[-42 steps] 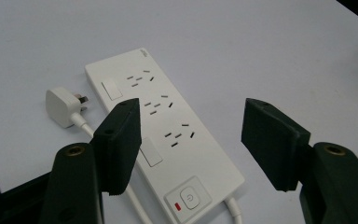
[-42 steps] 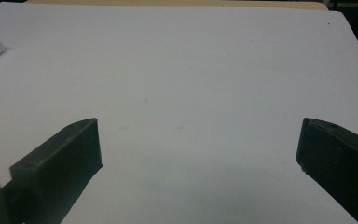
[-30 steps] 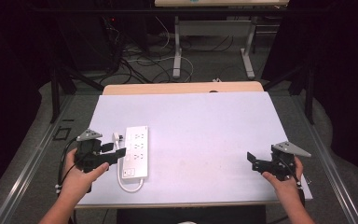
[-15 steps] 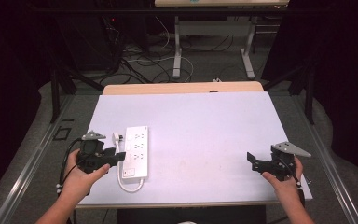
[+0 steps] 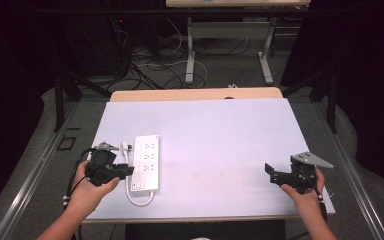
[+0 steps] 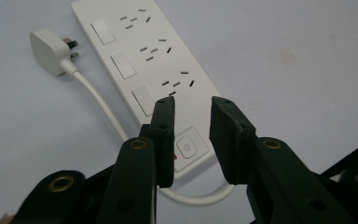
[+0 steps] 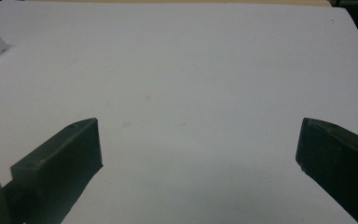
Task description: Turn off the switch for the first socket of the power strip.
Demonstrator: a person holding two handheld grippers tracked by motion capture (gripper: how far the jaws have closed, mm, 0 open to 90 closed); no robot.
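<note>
Near the tabletop's [image 5: 220, 130] front-left corner, the left tool [image 6: 192, 135] is held with jaws slightly apart above the power button [image 6: 187, 148] of a white power strip [image 5: 146, 161]. Its plug [image 6: 47, 51] lies beside it. Near the front-right corner, the right tool [image 5: 278, 175] is held wide apart.

Table [image 5: 220, 145]: bears everything named here.
Power strip [image 5: 146, 162]: on the table's left part, lying lengthwise front to back.
Plug [image 5: 125, 147]: on the table, just left of the strip's far half.
Cord [image 5: 139, 200]: loops past the strip's near end.
Left gripper [image 5: 122, 172]: just left of the strip's near half.
Right gripper [image 5: 275, 172]: near the table's front right corner, well apart from the strip.
</note>
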